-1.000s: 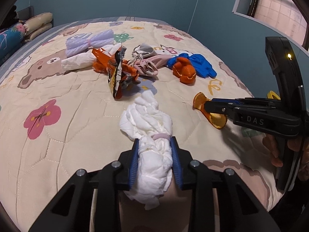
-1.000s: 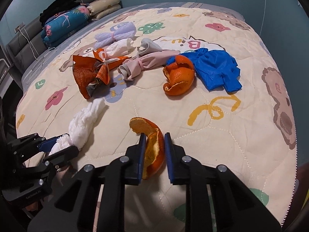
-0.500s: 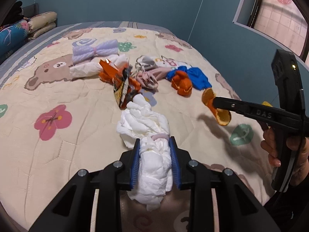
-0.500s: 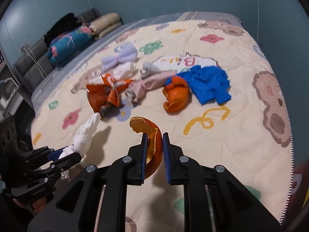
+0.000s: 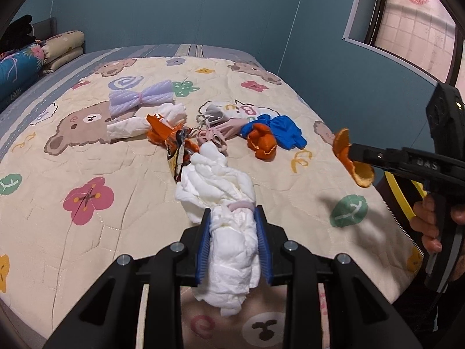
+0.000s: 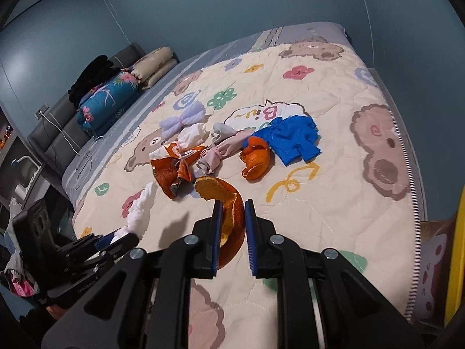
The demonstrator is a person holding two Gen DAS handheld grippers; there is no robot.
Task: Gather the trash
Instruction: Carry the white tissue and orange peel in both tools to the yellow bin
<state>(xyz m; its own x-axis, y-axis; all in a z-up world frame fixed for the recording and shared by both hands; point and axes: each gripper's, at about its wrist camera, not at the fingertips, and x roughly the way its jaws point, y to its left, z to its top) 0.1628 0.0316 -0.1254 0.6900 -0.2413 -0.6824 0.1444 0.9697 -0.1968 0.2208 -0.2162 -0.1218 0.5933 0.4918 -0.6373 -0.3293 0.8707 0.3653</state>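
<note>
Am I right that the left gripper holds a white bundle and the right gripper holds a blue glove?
Not quite. The left gripper does hold the white bundle, but the right gripper holds an orange peel, as the right wrist view shows. The blue glove lies on the bed.

Bedroom w/ teal-blue walls (image 5: 180, 8) all round. Bed (image 6: 334, 203) fills most of both views, covered by a cream quilt printed w/ bears, flowers & letters; grey-blue striped sheet shows along the far edge. At the head: dark grey padded headboard (image 6: 58, 136), blue floral bolster (image 6: 107, 99), folded beige pillows (image 6: 154, 67), black bundle (image 6: 90, 72) on top. Window (image 5: 418, 20) upper right in left view, pinkish grid pattern, dark frame. Light is even, soft shadows on quilt.
</note>
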